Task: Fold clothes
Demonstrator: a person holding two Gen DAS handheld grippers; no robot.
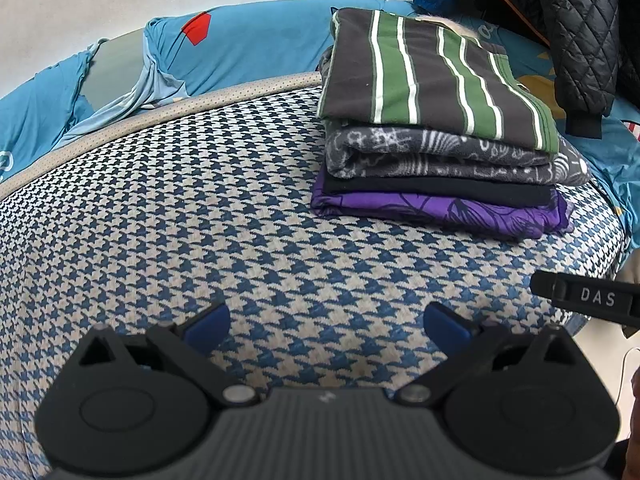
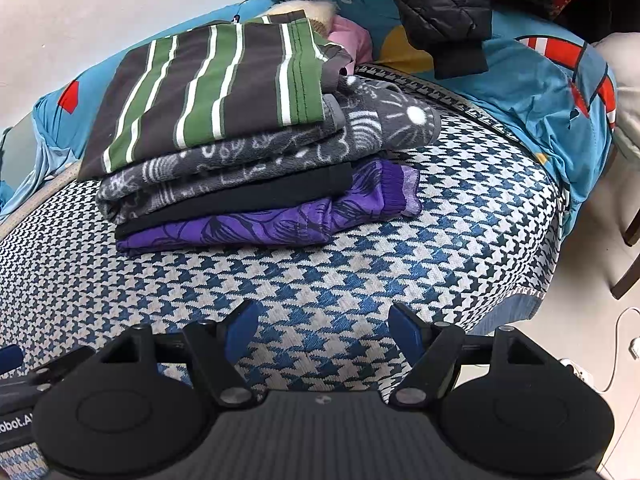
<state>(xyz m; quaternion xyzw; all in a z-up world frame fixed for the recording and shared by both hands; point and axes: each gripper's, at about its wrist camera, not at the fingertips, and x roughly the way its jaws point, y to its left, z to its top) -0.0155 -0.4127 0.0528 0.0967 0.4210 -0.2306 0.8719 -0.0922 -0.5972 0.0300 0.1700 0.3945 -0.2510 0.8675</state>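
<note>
A stack of folded clothes (image 1: pixel 436 128) rests on a blue-and-white houndstooth cover (image 1: pixel 200 220). On top lies a grey shirt with green and white stripes (image 2: pixel 216 88); under it are a grey patterned fleece (image 2: pixel 256 160), a black piece and a purple printed garment (image 2: pixel 280 220). My left gripper (image 1: pixel 326 326) hovers open over bare cover, near side and left of the stack, nothing between its blue pads. My right gripper (image 2: pixel 324 330) is open too, empty, just in front of the stack. Its finger (image 1: pixel 584 298) shows at the right edge of the left wrist view.
A blue printed sheet (image 1: pixel 248 48) lies rumpled behind the cover. A black quilted jacket (image 2: pixel 440 4) hangs at the back right, with a pink item (image 2: pixel 354 38) behind the stack. The cover's right edge (image 2: pixel 556 232) drops to a pale floor with a cable (image 2: pixel 618 344).
</note>
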